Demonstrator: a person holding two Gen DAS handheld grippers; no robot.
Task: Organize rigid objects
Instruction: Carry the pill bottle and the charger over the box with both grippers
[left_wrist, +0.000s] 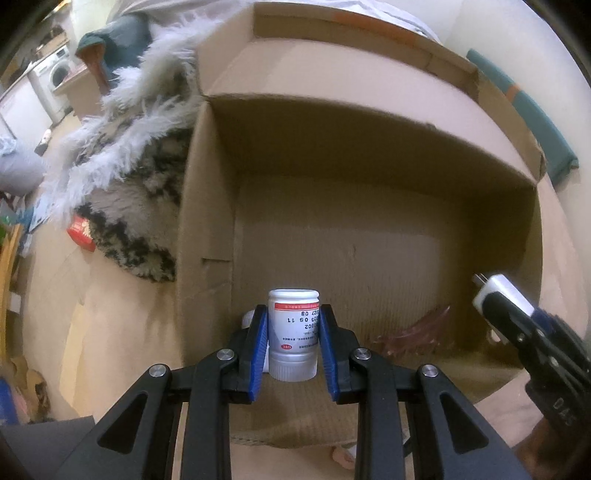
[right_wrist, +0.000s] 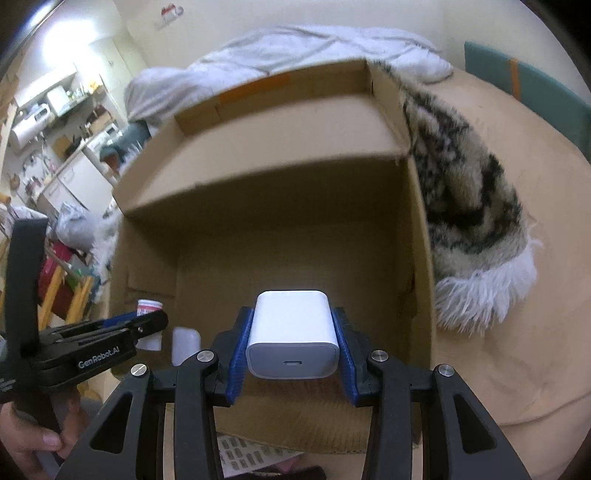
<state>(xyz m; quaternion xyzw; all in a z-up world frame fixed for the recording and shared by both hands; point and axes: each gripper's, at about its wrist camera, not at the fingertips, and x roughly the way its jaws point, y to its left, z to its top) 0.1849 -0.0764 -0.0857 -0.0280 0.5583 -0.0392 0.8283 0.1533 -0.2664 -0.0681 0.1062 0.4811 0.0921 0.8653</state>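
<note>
Left claw: your left claw (left_wrist: 293, 332) is closed on a white medicine bottle (left_wrist: 293, 328) with a red band; the blue pads press its two sides, and the bottle stands with its cap toward the camera.
Right claw: your right claw (right_wrist: 291, 336) is closed on a white charger block (right_wrist: 291, 332); the pads squeeze its two flat sides and the port faces the camera.
Where the things are: both things hang above the open cardboard box (left_wrist: 369, 236), each over its own side of it, well apart from one another. Neither touches the floor of the box yet, as far as I can judge.
Already inside: a pinkish transparent thing (left_wrist: 413, 332) lies on the box floor near the right wall; what it is I cannot tell. A small pale thing (right_wrist: 184, 345) shows just beside the left claw in the right wrist view; whether it lies in the box is not sure.
Done: I judge that the picking is finished for these two things, and they are carried to the box.
Left to do: you must lower them, open both claws and let them rest on the floor of the box. Whether more things wait outside, the pictures do not show.
Surroundings: the box sits on a beige surface, beside a furry black-and-white blanket (right_wrist: 472, 192).
</note>
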